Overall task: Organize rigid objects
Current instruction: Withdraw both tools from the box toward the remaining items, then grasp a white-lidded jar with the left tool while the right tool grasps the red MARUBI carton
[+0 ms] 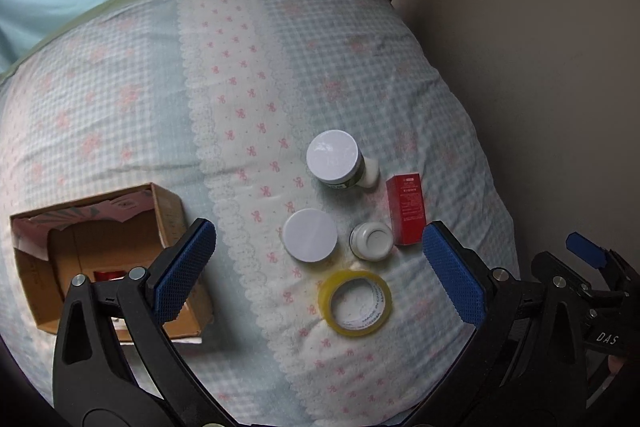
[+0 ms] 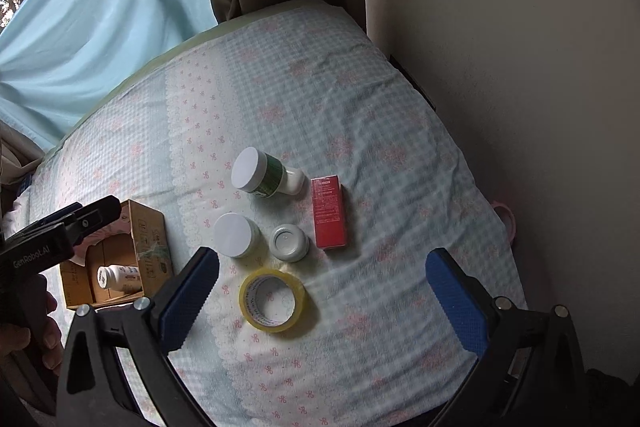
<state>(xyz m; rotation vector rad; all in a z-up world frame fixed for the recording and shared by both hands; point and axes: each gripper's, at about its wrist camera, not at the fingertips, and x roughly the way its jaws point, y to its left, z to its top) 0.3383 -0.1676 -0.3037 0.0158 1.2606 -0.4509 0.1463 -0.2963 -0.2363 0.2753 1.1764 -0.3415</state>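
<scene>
On the patterned bedspread [image 1: 120,99] lie a yellow tape roll [image 1: 355,303] [image 2: 273,299], a white-lidded low jar [image 1: 310,235] [image 2: 236,235], a small white bottle [image 1: 371,240] [image 2: 289,242], a red box [image 1: 406,209] [image 2: 329,212] and a green-labelled jar with a white lid [image 1: 334,159] [image 2: 260,174]. An open cardboard box [image 1: 100,251] [image 2: 120,255] sits at the left and holds a white bottle [image 2: 118,277]. My left gripper [image 1: 320,267] is open and empty above the tape roll. My right gripper [image 2: 324,299] is open and empty, just right of the tape roll.
A small white bottle [image 1: 370,173] [image 2: 294,181] lies behind the green-labelled jar. A wall [image 2: 520,67] borders the bed on the right. Brown and light blue curtains [image 2: 120,7] hang at the far end. A pink object [image 2: 506,215] shows by the bed's right edge.
</scene>
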